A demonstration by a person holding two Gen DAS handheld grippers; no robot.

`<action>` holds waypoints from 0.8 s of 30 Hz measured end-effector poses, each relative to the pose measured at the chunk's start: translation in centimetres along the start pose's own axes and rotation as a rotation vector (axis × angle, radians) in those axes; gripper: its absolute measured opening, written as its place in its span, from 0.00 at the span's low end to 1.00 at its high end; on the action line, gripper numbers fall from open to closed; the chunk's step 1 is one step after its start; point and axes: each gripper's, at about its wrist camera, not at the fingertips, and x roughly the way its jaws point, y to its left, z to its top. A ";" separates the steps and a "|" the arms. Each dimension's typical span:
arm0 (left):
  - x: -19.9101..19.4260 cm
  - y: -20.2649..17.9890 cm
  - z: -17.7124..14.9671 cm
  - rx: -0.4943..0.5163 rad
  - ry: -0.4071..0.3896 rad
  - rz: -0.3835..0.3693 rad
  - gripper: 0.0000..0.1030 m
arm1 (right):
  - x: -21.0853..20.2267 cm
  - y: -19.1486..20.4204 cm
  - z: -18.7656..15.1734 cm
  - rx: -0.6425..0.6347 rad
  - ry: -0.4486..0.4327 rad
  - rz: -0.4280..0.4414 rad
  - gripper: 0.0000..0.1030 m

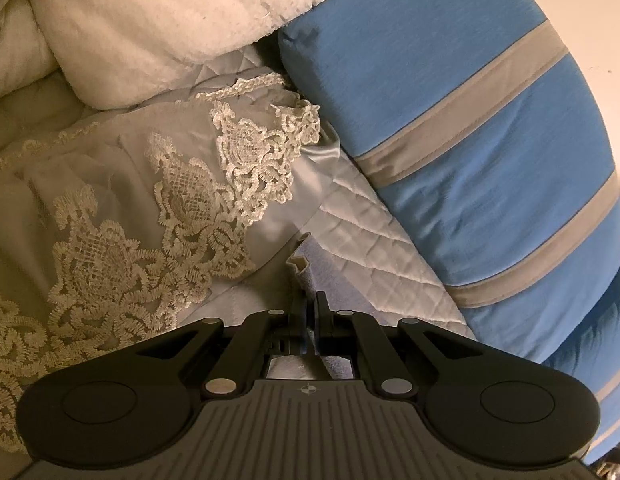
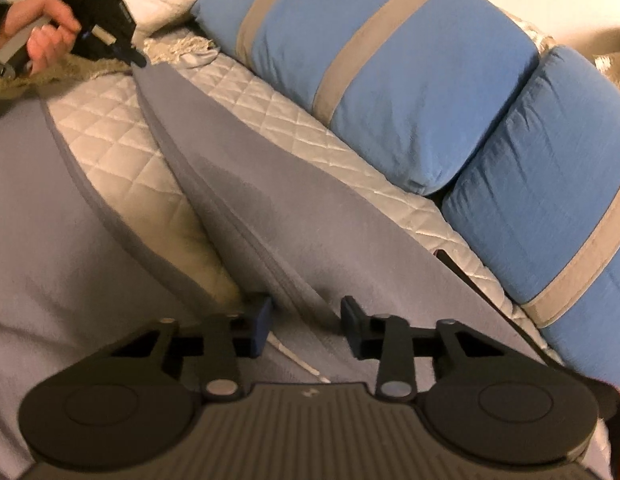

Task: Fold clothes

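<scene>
A grey-lavender garment [image 2: 250,184] lies spread on the bed, with a long strip of it stretched from top left down to my right gripper. My left gripper [image 1: 310,300] is shut on a folded corner of that garment [image 1: 308,270]. It also shows in the right wrist view as the left gripper [image 2: 136,58], held in a person's hand [image 2: 42,36] and pinching the strip's far end. My right gripper [image 2: 306,312] stands low over the near end. A raised fold of the fabric lies between its fingers. The pads stand apart from the cloth.
Two blue pillows with grey stripes [image 2: 390,60] [image 2: 550,184] line the right side. A quilted cream bedspread [image 2: 110,132] lies under the garment. A cream lace-trimmed cloth [image 1: 150,208] and a white fluffy pillow [image 1: 170,12] sit at the left.
</scene>
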 end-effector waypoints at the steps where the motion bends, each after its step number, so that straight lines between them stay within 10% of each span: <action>1: 0.0 0.0 0.0 -0.003 0.001 0.000 0.03 | -0.1 0.1 0.0 -0.009 0.000 -0.006 0.22; 5: -0.2 0.1 0.1 -0.018 0.005 0.001 0.03 | -0.5 0.8 0.1 -0.064 -0.003 -0.029 0.08; 24: -2.0 0.3 0.8 -0.056 0.001 0.055 0.03 | -2.3 7.4 -2.5 -0.558 -0.036 -0.126 0.05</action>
